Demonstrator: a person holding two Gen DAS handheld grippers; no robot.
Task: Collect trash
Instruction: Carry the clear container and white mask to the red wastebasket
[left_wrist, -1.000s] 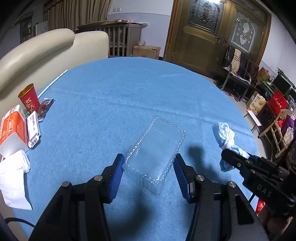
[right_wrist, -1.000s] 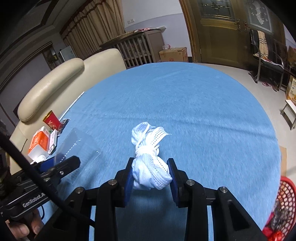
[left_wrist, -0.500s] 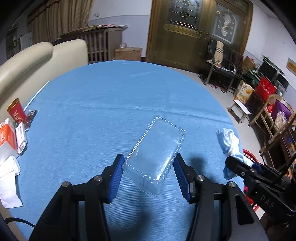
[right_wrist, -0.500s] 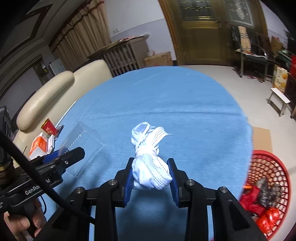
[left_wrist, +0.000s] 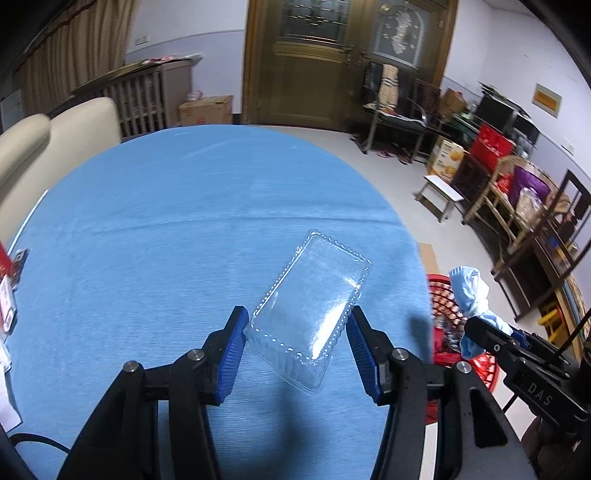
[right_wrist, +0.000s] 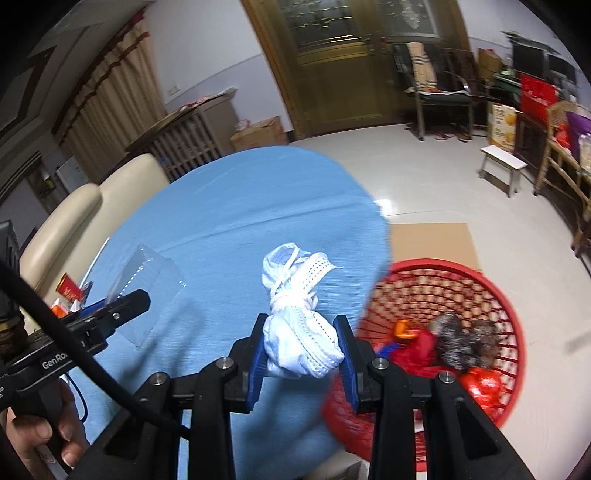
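I am holding a clear plastic tray (left_wrist: 312, 314) pinched between the blue pads of my left claw (left_wrist: 295, 332), raised above the desk (left_wrist: 166, 240), at lower centre of the left wrist view. The desk is round and covered in blue cloth, filling the left and middle of the frame. My right claw (right_wrist: 301, 347) is pinching a knotted white face mask (right_wrist: 299, 332) at lower centre of the right wrist view, just over the desk's right edge. A red mesh basket (right_wrist: 509, 321) is sitting on the pale tiled floor (right_wrist: 424, 184) at lower right, holding red wrappers and dark fuzzy scraps. A flat cardboard sheet (right_wrist: 432, 240) is lying behind it. A cream sofa (right_wrist: 74, 221) is showing at left, a wooden door (left_wrist: 314, 62) at top centre, and a wicker chair (left_wrist: 517, 206) at right.
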